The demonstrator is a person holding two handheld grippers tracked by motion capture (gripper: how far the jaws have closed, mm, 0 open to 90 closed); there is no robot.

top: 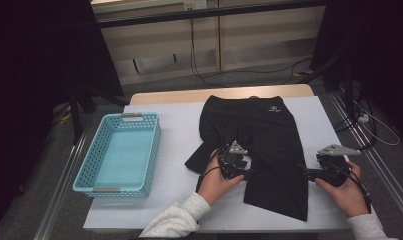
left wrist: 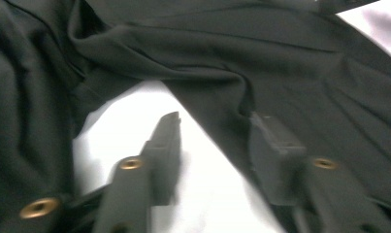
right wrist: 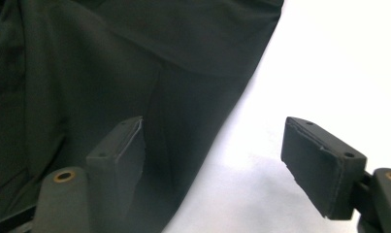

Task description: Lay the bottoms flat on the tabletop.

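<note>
Right now both grippers sit low over the near leg of the black shorts [top: 269, 145], which lie spread on the white table [top: 179, 125] with the waistband at the far end and the legs running toward the person. The long axis of that leg passes between the two tools: the left gripper [top: 235, 167] is at its inner edge, the right gripper [top: 325, 172] at its outer edge, so the cloth lies inward from each of them.

In the left gripper view the left gripper [left wrist: 217, 141] has its jaws apart and holds nothing; one jaw is over a bare white patch of table, the other over the dark fabric, with the leg's edge running diagonally between them. In the right gripper view the right gripper [right wrist: 217, 165] is also spread wide and empty, one jaw above the cloth, the other above bare table, the hem edge slanting between them.

Judging by this, both tools straddle an edge and either could pinch it by dropping and closing; neither looks clearly nearer than the other.

The high view alone shows the blue basket [top: 120, 152], well off beyond the left gripper and empty. The gripper views add what the high view hides under the hands: folds bunched at the crotch ahead of the left tool, and smooth, flat cloth ahead of the right.
</note>
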